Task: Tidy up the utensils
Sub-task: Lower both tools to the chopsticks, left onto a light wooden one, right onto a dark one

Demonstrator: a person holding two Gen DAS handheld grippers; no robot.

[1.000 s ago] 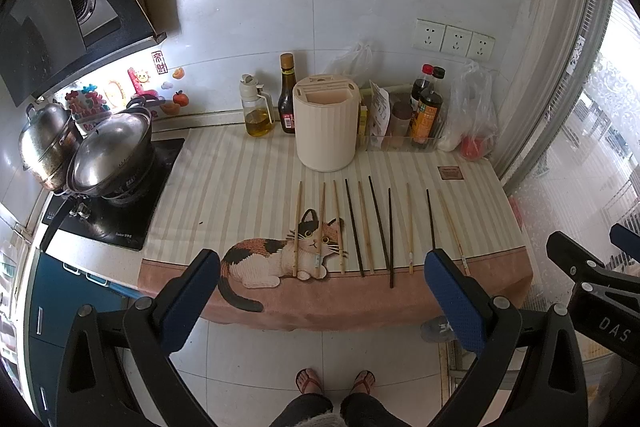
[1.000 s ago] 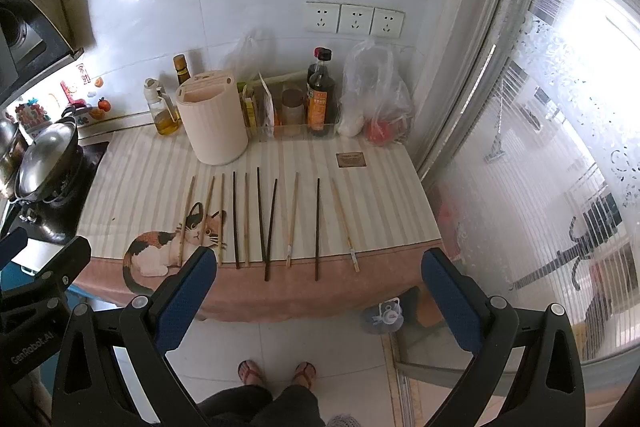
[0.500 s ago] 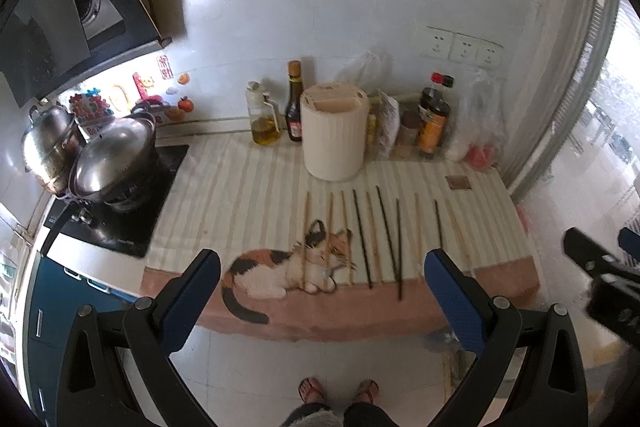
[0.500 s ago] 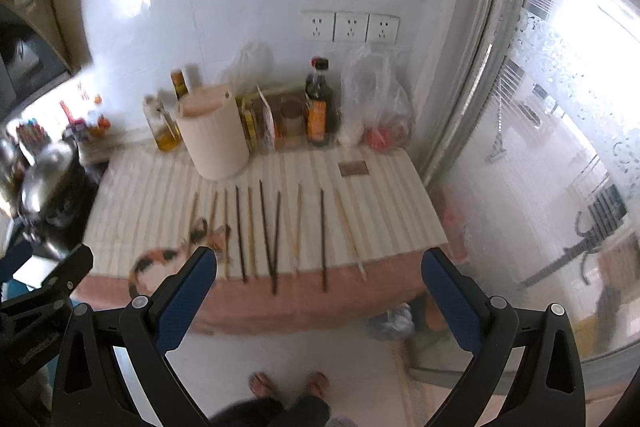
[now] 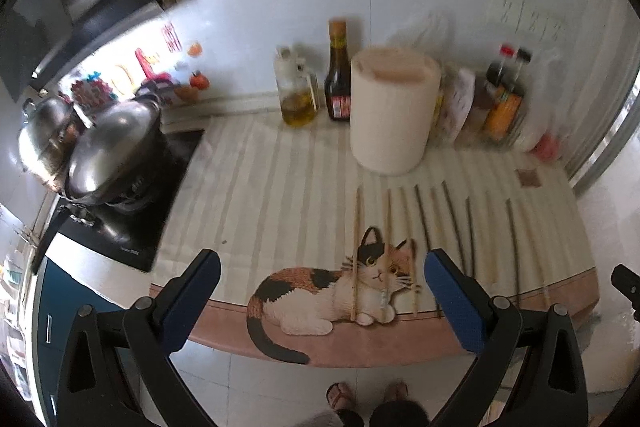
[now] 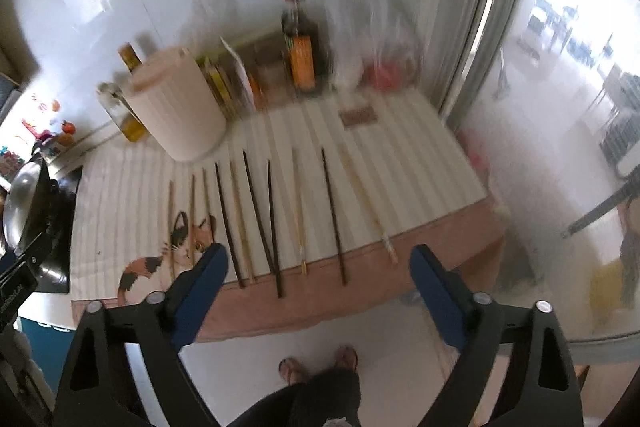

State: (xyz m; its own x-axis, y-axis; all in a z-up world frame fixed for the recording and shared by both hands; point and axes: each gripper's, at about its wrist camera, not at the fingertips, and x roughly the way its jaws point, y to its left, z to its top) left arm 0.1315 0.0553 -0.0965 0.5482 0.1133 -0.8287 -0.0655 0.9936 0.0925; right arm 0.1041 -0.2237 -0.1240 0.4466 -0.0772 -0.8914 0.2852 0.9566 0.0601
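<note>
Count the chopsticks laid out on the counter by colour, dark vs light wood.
Dark chopsticks: 4
Light wood chopsticks: 6
Total: 10

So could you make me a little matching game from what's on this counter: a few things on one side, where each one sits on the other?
Things:
1. chopsticks
2. cream holder
3. steel pots
4. oil jar

Places:
A. on the stove, at the left end
B. in a row on the striped cloth, near its front edge
C. by the wall, left of the dark bottle
D. upright on the cloth, behind the chopsticks

Pairs: 1-B, 2-D, 3-A, 4-C
</note>
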